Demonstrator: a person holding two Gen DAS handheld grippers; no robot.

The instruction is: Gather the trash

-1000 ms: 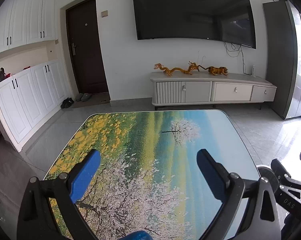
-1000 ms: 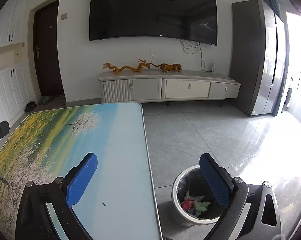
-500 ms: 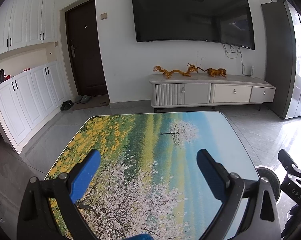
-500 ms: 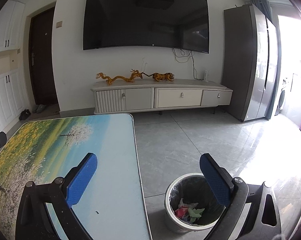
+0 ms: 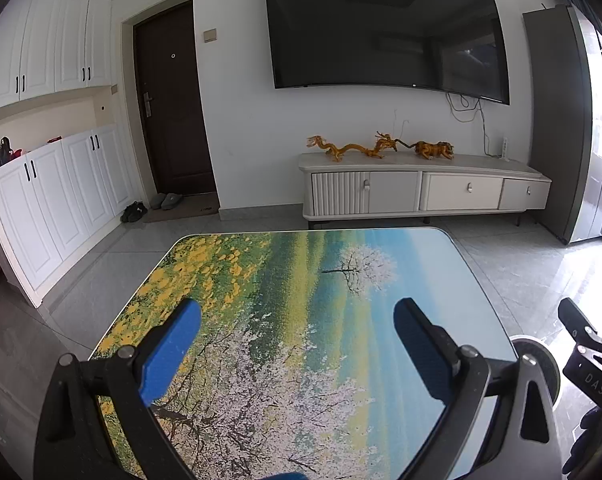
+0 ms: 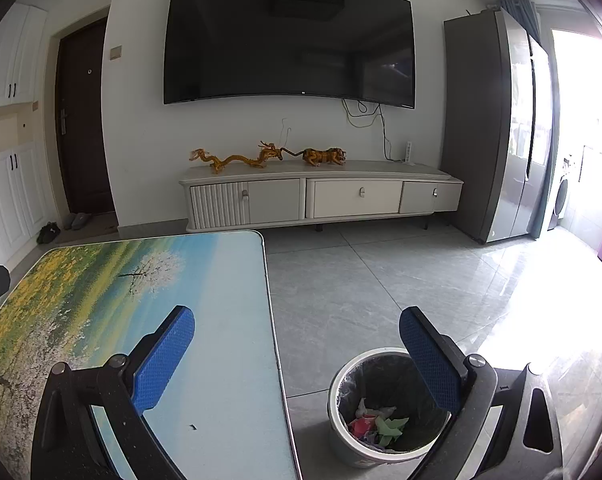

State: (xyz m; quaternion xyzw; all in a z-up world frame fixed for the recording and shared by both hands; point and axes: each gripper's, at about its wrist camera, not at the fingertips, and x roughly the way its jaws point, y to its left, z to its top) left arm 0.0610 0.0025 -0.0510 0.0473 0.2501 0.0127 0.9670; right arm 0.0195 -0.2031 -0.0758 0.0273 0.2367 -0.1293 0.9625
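Observation:
My left gripper [image 5: 297, 316] is open above the table [image 5: 301, 300], whose top shows a printed landscape; nothing is between its blue fingers. My right gripper [image 6: 297, 324] is open too, hovering over the table's right edge [image 6: 271, 320] with nothing held. On the floor to the right of the table stands a white trash bin [image 6: 381, 408] with a black liner. Crumpled coloured paper scraps [image 6: 377, 426] lie at its bottom. A tiny dark speck [image 6: 192, 426] lies on the table near the right gripper. In the left wrist view the bin's rim [image 5: 535, 354] shows at the right.
A white TV cabinet [image 6: 321, 196] with golden figurines stands against the far wall under a big TV [image 6: 289, 40]. A grey fridge [image 6: 497, 132] is at the right, white cupboards [image 5: 53, 200] and a dark door [image 5: 173, 112] at the left. Grey tiled floor [image 6: 361, 280] surrounds the table.
Both grippers have risen and tilted up a little, so the room sits lower in each view. The bin now shows more fully in the right wrist view. Both stay open.

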